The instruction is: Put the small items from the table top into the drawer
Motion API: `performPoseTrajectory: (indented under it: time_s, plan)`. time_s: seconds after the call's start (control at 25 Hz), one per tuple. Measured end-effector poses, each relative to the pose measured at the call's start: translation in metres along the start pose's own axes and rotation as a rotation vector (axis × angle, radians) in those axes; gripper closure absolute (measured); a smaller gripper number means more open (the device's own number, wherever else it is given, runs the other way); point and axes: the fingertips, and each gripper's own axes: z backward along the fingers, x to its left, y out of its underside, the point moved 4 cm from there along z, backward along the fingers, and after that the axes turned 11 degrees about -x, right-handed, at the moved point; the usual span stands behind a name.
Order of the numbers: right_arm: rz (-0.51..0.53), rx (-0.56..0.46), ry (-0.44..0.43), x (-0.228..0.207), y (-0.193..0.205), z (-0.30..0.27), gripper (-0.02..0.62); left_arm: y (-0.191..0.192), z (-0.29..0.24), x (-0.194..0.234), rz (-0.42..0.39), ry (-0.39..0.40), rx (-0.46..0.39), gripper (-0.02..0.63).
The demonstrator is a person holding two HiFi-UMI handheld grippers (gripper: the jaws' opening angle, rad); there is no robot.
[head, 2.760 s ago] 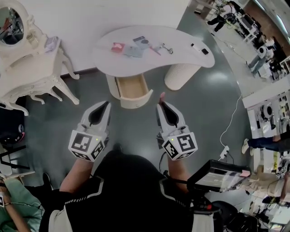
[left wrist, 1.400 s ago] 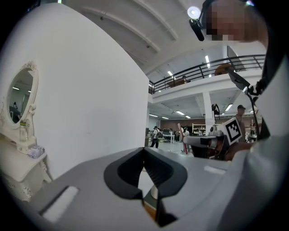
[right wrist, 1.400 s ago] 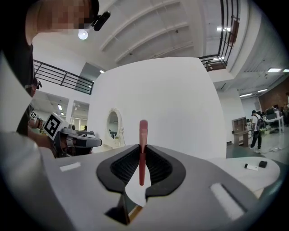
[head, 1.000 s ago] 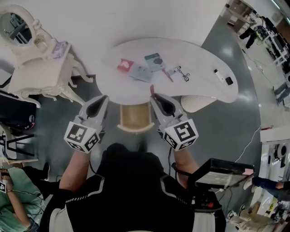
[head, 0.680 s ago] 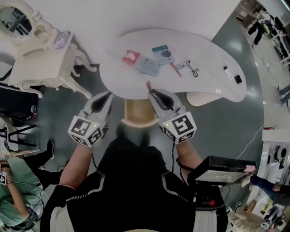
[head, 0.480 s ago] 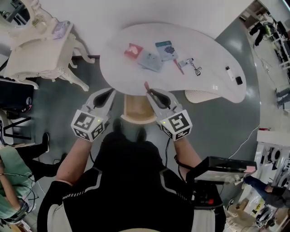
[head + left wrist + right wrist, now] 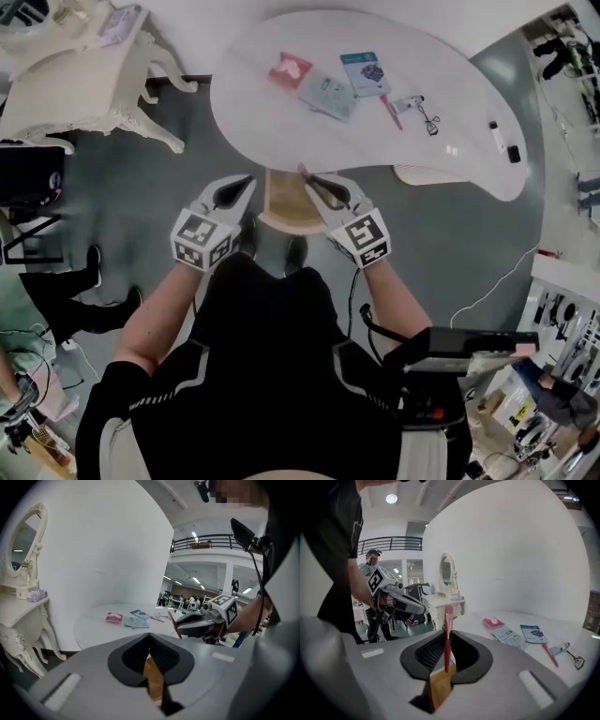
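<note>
Pink brush [image 7: 448,616] pinched between right gripper [image 7: 448,637] fingers [image 7: 424,654]; left gripper [image 7: 150,639] fingers [image 7: 127,660] together.

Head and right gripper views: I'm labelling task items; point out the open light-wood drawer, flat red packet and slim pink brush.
Open light-wood drawer [image 7: 284,202]: head view, bare inside floor.
Flat red packet [image 7: 291,69]: head view, its middle.
Slim pink brush [image 7: 447,644]: right gripper view, its handle.

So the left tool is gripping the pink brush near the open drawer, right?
Not quite: the right tool grips the pink brush near the open drawer, as the right gripper view shows. The left tool has nothing in it.
</note>
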Motion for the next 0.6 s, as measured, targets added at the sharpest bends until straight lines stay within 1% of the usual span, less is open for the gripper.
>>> performPoseTrajectory:
  time_s: [0.12, 0.24, 0.36, 0.48, 0.6]
  plan:
    - [0.054, 0.069, -0.055, 0.008, 0.027, -0.009, 0.546, 0.023, -0.005, 0.004, -0.001, 0.003, 0.05, 0.606]
    - [0.113, 0.149, -0.119, 0.019, 0.05, -0.016, 0.546, 0.055, -0.008, 0.011, -0.009, -0.007, 0.127, 0.606]
    - [0.161, 0.218, -0.148, 0.025, 0.072, -0.022, 0.546, 0.08, -0.01, 0.017, 0.004, -0.012, 0.183, 0.606]
    - [0.146, 0.28, -0.154, 0.023, 0.093, -0.027, 0.546, 0.099, -0.01, 0.022, 0.016, -0.02, 0.221, 0.606]
    - [0.143, 0.353, -0.183, 0.025, 0.114, -0.029, 0.546, 0.119, -0.008, 0.025, 0.027, -0.031, 0.266, 0.606]
